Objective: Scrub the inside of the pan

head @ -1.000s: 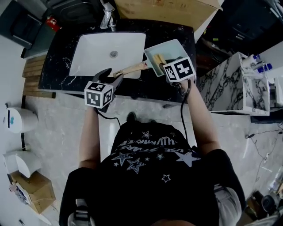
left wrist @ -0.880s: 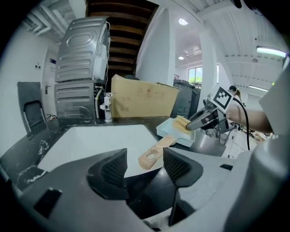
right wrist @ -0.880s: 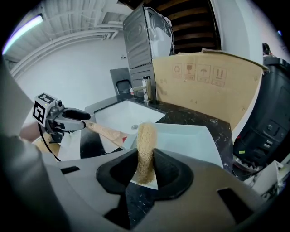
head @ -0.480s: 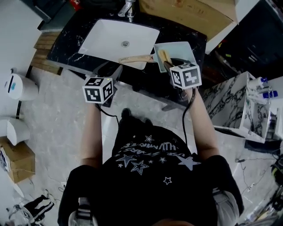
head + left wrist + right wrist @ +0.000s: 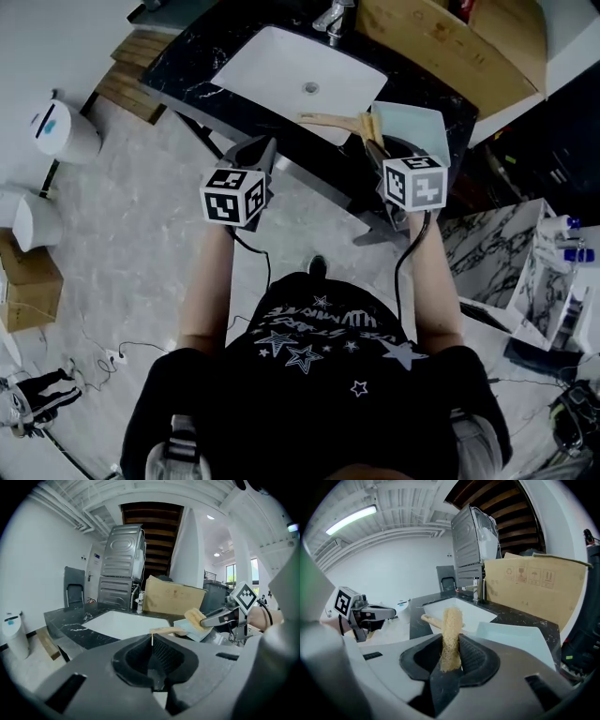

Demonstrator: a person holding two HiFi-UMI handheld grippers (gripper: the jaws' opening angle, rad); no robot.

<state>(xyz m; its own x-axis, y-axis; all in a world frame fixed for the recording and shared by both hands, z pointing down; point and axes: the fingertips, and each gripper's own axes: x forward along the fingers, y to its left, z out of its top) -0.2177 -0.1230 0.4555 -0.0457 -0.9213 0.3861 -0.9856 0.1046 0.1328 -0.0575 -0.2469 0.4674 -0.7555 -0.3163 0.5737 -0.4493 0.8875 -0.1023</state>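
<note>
Bench (image 5: 202, 56): black stone with white veining. Sink (image 5: 272, 66): white. Pan (image 5: 419, 120): pale blue-green, with a light wood handle (image 5: 328, 119). Scrubber (image 5: 451, 620): straw-yellow. Left gripper (image 5: 153, 653) and right gripper (image 5: 451, 654): dark grey, with cubes of black squares on white. Floor (image 5: 141, 234): grey marbling.

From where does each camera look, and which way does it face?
Head view: on the person's head, facing steeply down at the sink, arms, left claw and right claw.
Left gripper view: on the left claw, just closed, empty; faces sink and right claw.
Right gripper view: on the right claw, shut on a sponge; faces sink and left claw.
Shared: all show the pan handle.
</note>
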